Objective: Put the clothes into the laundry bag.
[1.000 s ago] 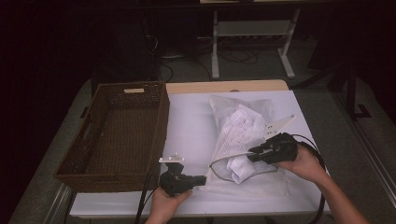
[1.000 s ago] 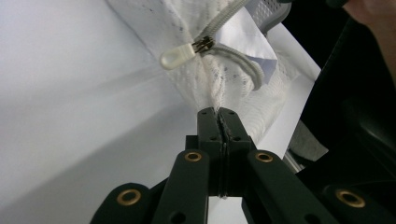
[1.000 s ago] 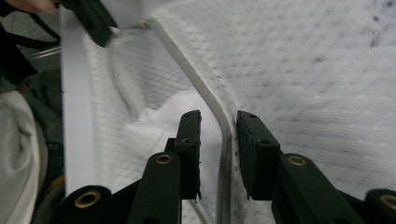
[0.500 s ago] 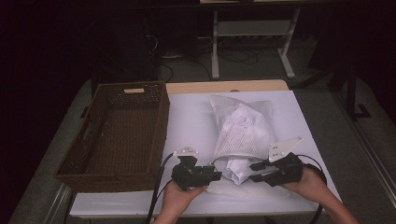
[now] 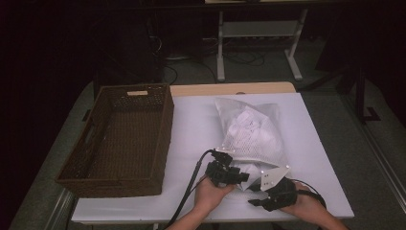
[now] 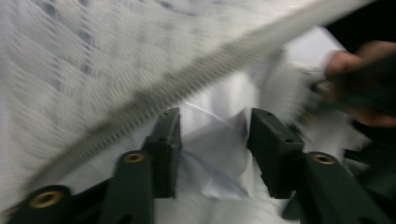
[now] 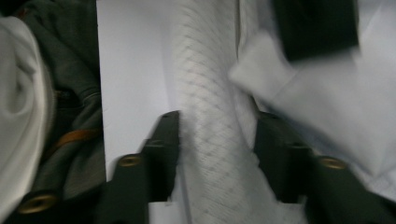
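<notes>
White table [image 5: 191, 124] under dim light, dark floor all round. Wicker basket [image 5: 119, 139] sits on my left side of it. Mesh bag [image 5: 251, 132] with white cloth inside lies right of centre, well apart from the basket, its open end toward me.

Left gripper [image 5: 242, 176] is at the bag's near end. Its own view is blurred, but I see jaws standing apart with white cloth [image 6: 212, 154] between them and the zip edge [image 6: 187, 84] running just above. Jaws have just been closing a little; I can't see the pads pressing the cloth, so I read it as open.

Right gripper [image 5: 254, 195] is just beside it, near the table's front edge. In its view the jaws straddle a roll of bag mesh [image 7: 210, 140], also just closing slightly; pads look beside the mesh, not clamped.
</notes>
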Demonstrator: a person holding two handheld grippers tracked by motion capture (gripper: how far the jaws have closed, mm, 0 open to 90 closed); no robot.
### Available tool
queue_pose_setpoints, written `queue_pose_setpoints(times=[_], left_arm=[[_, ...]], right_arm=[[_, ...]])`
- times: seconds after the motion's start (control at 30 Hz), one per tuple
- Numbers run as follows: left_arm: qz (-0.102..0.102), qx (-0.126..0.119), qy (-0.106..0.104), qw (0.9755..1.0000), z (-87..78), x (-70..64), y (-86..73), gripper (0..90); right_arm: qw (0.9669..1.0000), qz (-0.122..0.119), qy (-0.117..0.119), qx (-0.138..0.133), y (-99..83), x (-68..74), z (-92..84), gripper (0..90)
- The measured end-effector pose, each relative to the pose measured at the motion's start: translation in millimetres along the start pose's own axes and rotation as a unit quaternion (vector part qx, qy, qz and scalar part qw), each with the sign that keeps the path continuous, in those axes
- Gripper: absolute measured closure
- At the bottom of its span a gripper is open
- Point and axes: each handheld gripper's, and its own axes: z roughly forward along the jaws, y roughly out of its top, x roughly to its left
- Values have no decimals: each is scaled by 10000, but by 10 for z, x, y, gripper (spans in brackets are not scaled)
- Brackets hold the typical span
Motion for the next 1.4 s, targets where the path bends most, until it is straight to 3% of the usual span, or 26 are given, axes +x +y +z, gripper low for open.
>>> queue_pose_setpoints(times=[0.03,0.07,0.1,0.13,0.23,0.43,0.63,0.7,0.8,0.87,0.93,1.2,1.27,1.4], left_arm=[[-92,8,-35,10000,52,51,16,633],[-130,-35,11,9999,76,75,22,703],[-104,-92,132,9998,105,105,32,760],[-128,-107,166,9997,121,126,37,817],[-226,-276,298,9989,157,186,50,864],[-267,-518,507,9970,187,203,114,873],[-320,-574,480,9967,226,224,142,880],[-253,-536,463,9972,202,215,135,859],[-200,-503,358,9979,108,197,114,805],[-175,-408,205,9988,24,204,88,759],[-115,-351,184,9991,-41,212,55,732],[-199,-422,-122,9988,-418,293,-164,634],[-204,-442,-151,9987,-494,310,-204,611],[-307,-424,-10,9986,-601,404,-296,572]], right_arm=[[10000,-2,37,-23,0,7,-1,710],[10000,-41,12,-24,4,17,-2,879],[10000,-62,12,0,7,20,-3,894],[10000,-23,38,28,13,13,-4,898],[9996,112,265,83,8,-5,-22,900],[9989,116,435,133,-45,25,-74,900],[9974,167,675,185,-111,66,-132,900],[9965,308,758,182,-104,25,-129,883],[9965,433,710,18,-32,-44,-149,751],[9971,394,651,-48,53,-62,-181,724],[9975,360,596,-118,145,-77,-218,701],[9980,285,451,-339,485,-171,-382,630],[9981,272,403,-386,562,-195,-408,625],[9988,146,239,-401,731,-230,-426,625]])
